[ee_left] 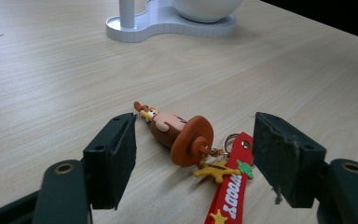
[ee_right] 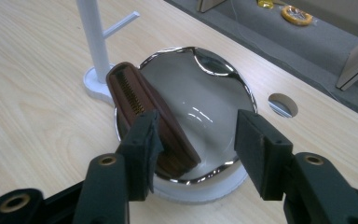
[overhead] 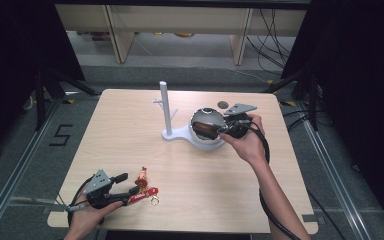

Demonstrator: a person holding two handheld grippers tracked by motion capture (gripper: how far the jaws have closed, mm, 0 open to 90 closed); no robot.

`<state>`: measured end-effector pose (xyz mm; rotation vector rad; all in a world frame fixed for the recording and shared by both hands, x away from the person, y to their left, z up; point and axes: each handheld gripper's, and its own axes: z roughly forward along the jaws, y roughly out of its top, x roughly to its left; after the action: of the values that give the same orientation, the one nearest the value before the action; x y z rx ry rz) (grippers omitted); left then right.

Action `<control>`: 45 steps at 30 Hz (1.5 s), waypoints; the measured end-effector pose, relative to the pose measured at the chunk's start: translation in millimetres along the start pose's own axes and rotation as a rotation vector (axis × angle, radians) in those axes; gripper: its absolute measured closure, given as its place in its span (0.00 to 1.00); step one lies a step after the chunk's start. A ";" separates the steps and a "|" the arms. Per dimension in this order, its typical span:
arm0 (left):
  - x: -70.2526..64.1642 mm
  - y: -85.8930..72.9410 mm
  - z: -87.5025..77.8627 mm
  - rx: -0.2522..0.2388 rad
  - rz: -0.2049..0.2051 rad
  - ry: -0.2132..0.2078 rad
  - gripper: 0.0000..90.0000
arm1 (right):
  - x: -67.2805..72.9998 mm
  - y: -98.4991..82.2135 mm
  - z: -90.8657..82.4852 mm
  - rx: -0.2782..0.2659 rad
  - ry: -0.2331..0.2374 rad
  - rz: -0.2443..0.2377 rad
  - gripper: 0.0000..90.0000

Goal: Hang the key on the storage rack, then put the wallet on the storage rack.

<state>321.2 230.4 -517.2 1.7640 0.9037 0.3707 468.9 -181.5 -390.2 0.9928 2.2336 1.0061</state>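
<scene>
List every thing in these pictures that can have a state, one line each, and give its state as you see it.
Left gripper: open, jaws either side of the keychain.
Right gripper: open, over the bowl.
Keychain: lying flat on the table, not gripped.
Brown comb: leaning inside the bowl, released.
Bowl: upright on the white stand.
White stand: upright, pegs bare.

Around the work: table, stand and floor

A pale wooden table carried a white stand with an upright post; a round hole was cut near its far edge. A "5" was taped on the grey floor, with shelving legs and cables beyond.
</scene>
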 end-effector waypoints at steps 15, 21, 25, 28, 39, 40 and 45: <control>-4.0 12.8 1.5 -0.015 0.051 -0.022 0.41 | 4.2 -56.9 -24.4 -0.003 0.007 0.108 0.59; -5.2 22.9 -4.2 -0.031 0.065 -0.026 0.44 | 4.3 -71.6 -29.4 0.024 0.008 0.172 0.63; -4.3 26.5 -5.9 -0.013 0.072 -0.021 0.46 | 5.3 -79.5 -29.7 0.028 0.009 0.183 0.64; -5.4 29.9 -3.2 -0.006 0.072 -0.042 0.50 | 5.1 -86.1 -28.5 0.040 0.022 0.210 0.65; -27.7 35.9 11.2 0.164 0.218 -0.179 0.62 | 5.8 -102.8 -26.2 0.063 0.045 0.245 0.69; -28.9 35.1 11.9 0.177 0.235 -0.179 0.63 | 6.9 -102.8 -27.2 0.071 0.041 0.250 0.69; -28.6 30.9 15.8 0.203 0.254 -0.177 0.64 | 8.5 -102.1 -29.0 0.079 0.040 0.250 0.67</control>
<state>324.5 194.6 -490.2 2.0710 0.6090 0.2874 401.9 -234.5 -453.8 1.3231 2.2360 1.0561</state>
